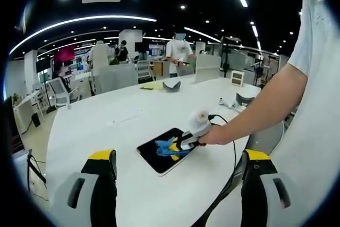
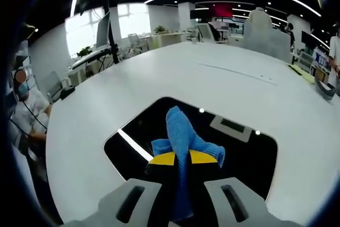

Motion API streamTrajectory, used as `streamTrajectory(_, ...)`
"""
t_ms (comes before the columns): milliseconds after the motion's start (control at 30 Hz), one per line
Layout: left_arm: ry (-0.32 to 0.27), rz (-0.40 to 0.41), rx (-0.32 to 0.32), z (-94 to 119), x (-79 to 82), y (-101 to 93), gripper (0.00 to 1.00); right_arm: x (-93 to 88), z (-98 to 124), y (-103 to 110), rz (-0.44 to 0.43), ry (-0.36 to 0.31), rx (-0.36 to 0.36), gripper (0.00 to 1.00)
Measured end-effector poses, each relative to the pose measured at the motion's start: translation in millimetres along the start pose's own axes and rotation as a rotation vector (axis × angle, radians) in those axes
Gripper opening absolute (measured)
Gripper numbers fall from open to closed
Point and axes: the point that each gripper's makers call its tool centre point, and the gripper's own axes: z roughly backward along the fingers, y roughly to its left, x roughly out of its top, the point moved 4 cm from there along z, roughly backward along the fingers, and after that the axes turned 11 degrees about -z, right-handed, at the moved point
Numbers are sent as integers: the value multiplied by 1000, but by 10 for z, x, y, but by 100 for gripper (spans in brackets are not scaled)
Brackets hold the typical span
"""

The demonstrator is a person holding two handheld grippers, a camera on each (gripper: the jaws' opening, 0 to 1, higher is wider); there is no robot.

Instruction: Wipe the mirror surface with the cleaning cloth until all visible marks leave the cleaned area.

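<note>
Clamped between the yellow-tipped jaws of the right gripper: blue cleaning cloth, bunched and pressed onto the dark mirror. Lying flat on the white table, near its front edge. Reflecting ceiling lights as bright streaks and dots. Held by a person's hand. Left gripper raised off the table, jaws spread wide, nothing between.
</note>
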Motion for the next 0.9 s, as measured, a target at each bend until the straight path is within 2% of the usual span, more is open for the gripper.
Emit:
streamTrajectory(500,2,0,19,38,-20,6,99,12,-96,140,31,12,30,3)
streamTrajectory(900,3,16,32,62,-40,21,98,25,-228,356,66,22,77,3)
